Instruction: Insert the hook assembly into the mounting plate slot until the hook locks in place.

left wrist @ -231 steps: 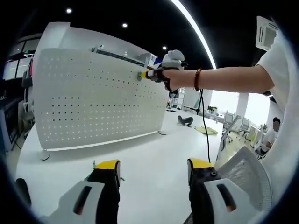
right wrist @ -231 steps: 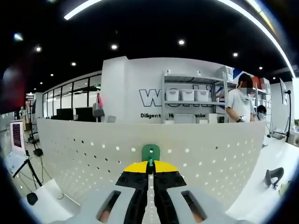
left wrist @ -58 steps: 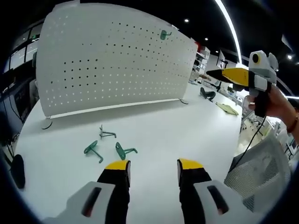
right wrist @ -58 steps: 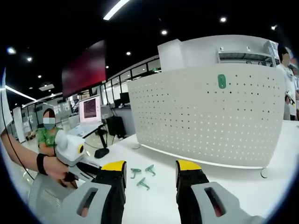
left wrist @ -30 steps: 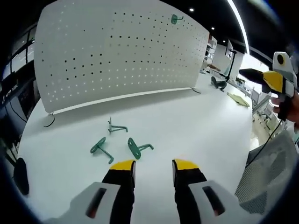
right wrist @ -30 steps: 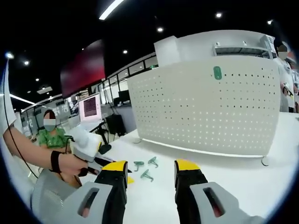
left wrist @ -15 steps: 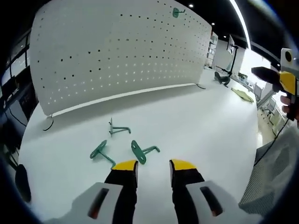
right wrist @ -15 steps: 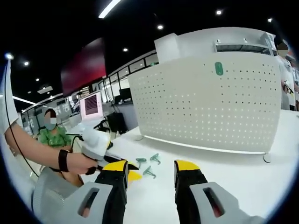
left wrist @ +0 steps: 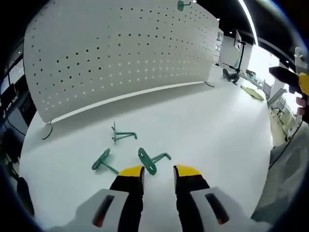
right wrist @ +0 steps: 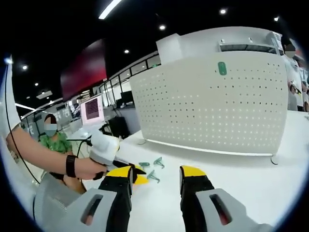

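Green hooks lay loose on the white table (left wrist: 212,130) before the pegboard (left wrist: 120,53): your left gripper (left wrist: 158,171) hung over the nearest hook (left wrist: 150,160), jaws narrowly parted and holding nothing, with two more hooks (left wrist: 118,134) beyond. One mounted hook (right wrist: 222,68) sat high on the board. Your right gripper (right wrist: 154,175) stood wide apart, empty, away from the board.

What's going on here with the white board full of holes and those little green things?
A person is hanging green hooks on the upright pegboard with two hand-held grippers. One hook is mounted near its top edge. Three loose hooks lie on the white table. The left gripper, fingers open, is just short of the nearest hook. The right gripper is open and empty.
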Tool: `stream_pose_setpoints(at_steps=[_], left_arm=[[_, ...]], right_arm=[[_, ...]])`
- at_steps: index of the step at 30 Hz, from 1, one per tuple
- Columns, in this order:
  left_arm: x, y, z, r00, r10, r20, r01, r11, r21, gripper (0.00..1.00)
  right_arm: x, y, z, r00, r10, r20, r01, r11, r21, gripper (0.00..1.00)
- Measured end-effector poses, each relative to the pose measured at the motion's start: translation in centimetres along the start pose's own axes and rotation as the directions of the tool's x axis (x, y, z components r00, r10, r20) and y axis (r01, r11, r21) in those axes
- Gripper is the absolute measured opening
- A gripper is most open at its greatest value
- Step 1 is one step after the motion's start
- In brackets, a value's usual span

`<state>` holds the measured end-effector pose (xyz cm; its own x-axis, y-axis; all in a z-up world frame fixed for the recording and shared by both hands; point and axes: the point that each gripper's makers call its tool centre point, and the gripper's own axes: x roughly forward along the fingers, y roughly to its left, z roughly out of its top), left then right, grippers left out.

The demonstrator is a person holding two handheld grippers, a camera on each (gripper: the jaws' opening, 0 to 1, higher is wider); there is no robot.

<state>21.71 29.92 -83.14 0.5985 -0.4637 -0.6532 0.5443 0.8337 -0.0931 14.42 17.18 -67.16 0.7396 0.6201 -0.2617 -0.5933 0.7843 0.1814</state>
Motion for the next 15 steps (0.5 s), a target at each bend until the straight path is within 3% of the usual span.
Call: stream_pose_setpoints(at_steps=[15], left_arm=[[0.79,0.53,-0.63,1.000,0.012,-0.029,-0.011,1.000,0.022,0.19]], right_arm=[[0.09,-0.15,-0.04,1.000,0.003,0.004,-0.003,1.000,0.016,0.38]])
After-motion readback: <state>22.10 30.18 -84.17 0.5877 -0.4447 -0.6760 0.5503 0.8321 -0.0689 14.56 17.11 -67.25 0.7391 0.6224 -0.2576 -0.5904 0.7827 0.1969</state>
